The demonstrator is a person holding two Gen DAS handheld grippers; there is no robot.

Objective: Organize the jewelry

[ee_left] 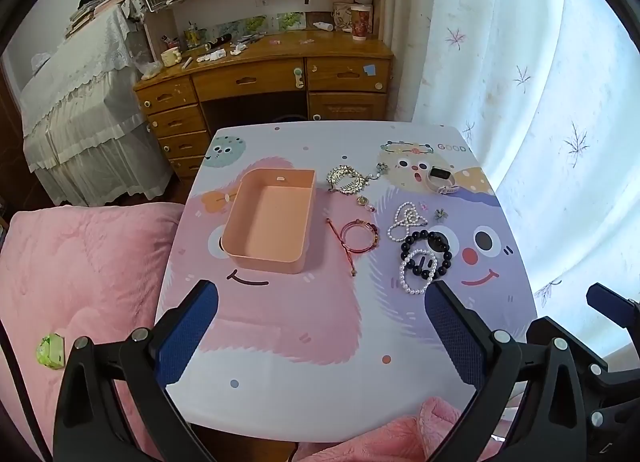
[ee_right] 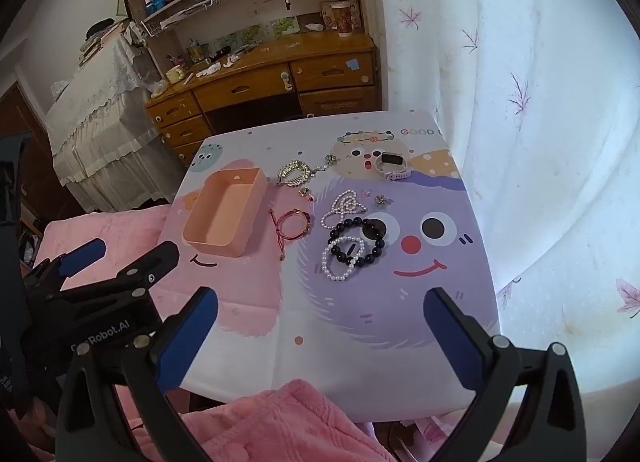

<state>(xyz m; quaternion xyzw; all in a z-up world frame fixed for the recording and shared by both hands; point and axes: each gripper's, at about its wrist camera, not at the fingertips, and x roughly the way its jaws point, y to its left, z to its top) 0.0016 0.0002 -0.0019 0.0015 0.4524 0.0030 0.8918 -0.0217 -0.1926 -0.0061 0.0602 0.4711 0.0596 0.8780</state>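
Note:
An empty peach box [ee_left: 269, 221] [ee_right: 224, 213] sits on the left half of the cartoon-print table [ee_left: 320, 342] [ee_right: 360, 342]. Right of it lie a red cord bracelet [ee_left: 357, 238] [ee_right: 293, 226], a gold leaf piece [ee_left: 347, 179] [ee_right: 295, 173], a pearl necklace [ee_left: 406, 219] [ee_right: 344, 207], a black bead bracelet [ee_left: 427, 253] [ee_right: 357, 242], a white pearl bracelet [ee_left: 417, 272] [ee_right: 342, 258] and a pale watch [ee_left: 440, 179] [ee_right: 394, 166]. My left gripper [ee_left: 322, 302] and right gripper [ee_right: 320, 306] are open and empty above the table's near edge.
Small charms [ee_left: 440, 214] [ee_right: 382, 201] lie near the pearls. A pink blanket [ee_left: 80, 282] [ee_right: 280, 422] lies left of and below the table. A white curtain [ee_left: 540, 101] hangs on the right. A wooden desk [ee_left: 264, 73] with shelves stands behind.

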